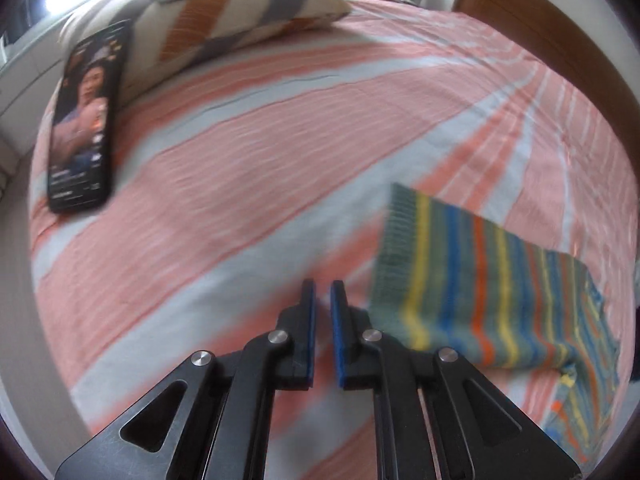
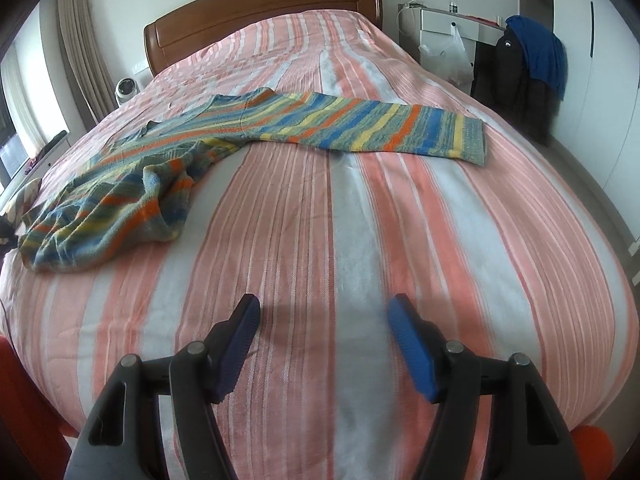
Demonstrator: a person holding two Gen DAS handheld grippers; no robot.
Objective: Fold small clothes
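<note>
A striped knit sweater in blue, yellow, orange and green lies on the pink-and-white striped bedspread. One sleeve stretches flat to the right, and the lower left part is bunched up. My right gripper hangs open over bare bedspread, well short of the sweater. In the left wrist view a sleeve or edge of the sweater lies just right of my left gripper. Its jaws stand nearly together with nothing between them, and they do not touch the sweater.
A phone with its screen lit leans against a striped pillow at the left. A wooden headboard ends the bed. A white nightstand, a plastic bag and dark jackets stand at the right.
</note>
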